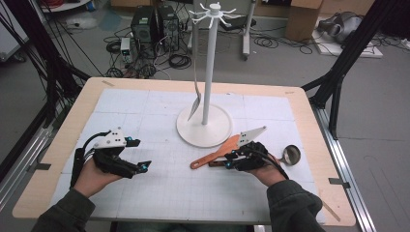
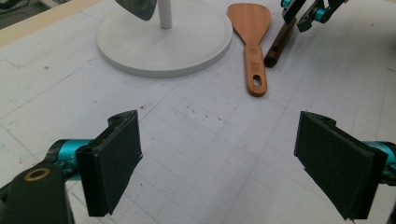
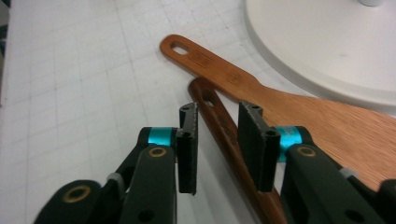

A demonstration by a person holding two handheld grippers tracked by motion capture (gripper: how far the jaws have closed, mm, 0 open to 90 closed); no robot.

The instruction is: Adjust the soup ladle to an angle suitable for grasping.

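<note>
White gridded matting covers the worktop [image 1: 145, 104], and a white hanging stand [image 1: 209, 72] rises in the upper centre of the high view, a metal spatula [image 1: 195, 104] dangling beside its pole. Right of centre the right claw [image 3: 218, 140] is released, its jaws straddling the dark ladle handle [image 3: 224, 126] beside a wooden spatula [image 3: 261, 91]. At lower left, the left claw [image 2: 217, 161] gapes wide, empty.

Lab or robotics workspace: bare grey floor littered with cables [image 1: 176, 60], computer towers [image 1: 154, 26], cardboard boxes [image 1: 302, 17], black tripod legs [image 1: 345, 58] around a wooden table [image 1: 309, 125] covered by a white grid mat [image 1: 145, 111].
</note>
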